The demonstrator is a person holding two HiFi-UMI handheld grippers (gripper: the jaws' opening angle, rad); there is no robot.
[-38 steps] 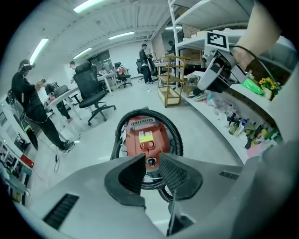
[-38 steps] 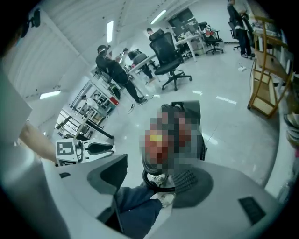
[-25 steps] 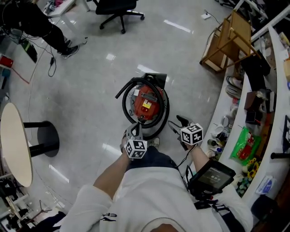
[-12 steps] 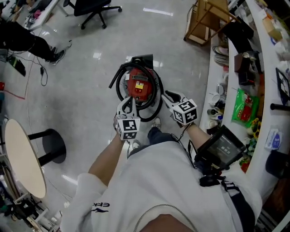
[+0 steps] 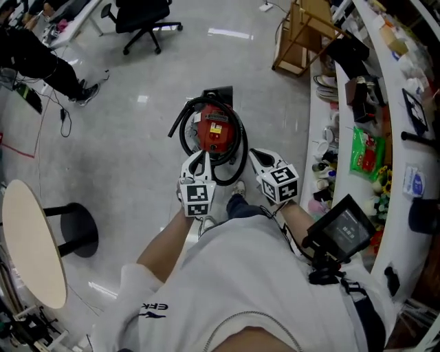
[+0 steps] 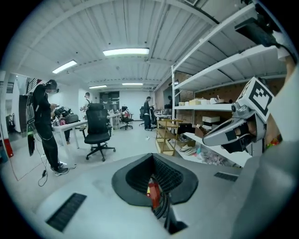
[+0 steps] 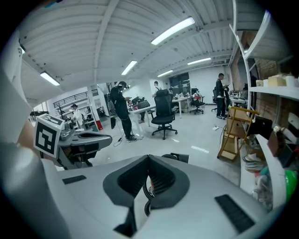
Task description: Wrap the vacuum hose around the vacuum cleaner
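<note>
The red vacuum cleaner (image 5: 216, 130) stands on the grey floor with its black hose (image 5: 242, 146) looped around the body. One hose end sticks out at the left. Both grippers hover above its near side, apart from it. My left gripper (image 5: 198, 157) is shut and empty; between its jaws (image 6: 153, 161) a strip of the red body (image 6: 153, 191) shows. My right gripper (image 5: 253, 152) has just been closing and is shut, with nothing between its jaws (image 7: 148, 161). Only a bit of hose (image 7: 148, 190) shows beyond them.
A white curved counter (image 5: 385, 158) crowded with items runs along the right. A wooden rack (image 5: 299, 34) stands at the top right, a black office chair (image 5: 141, 17) at the top and a round table (image 5: 31, 240) at the left. A person in black (image 5: 41, 65) stands at the far left.
Both grippers have risen from the vacuum cleaner's near side. The right jaws went from wide open to shut on nothing. The vacuum cleaner and its hose have stayed put.
</note>
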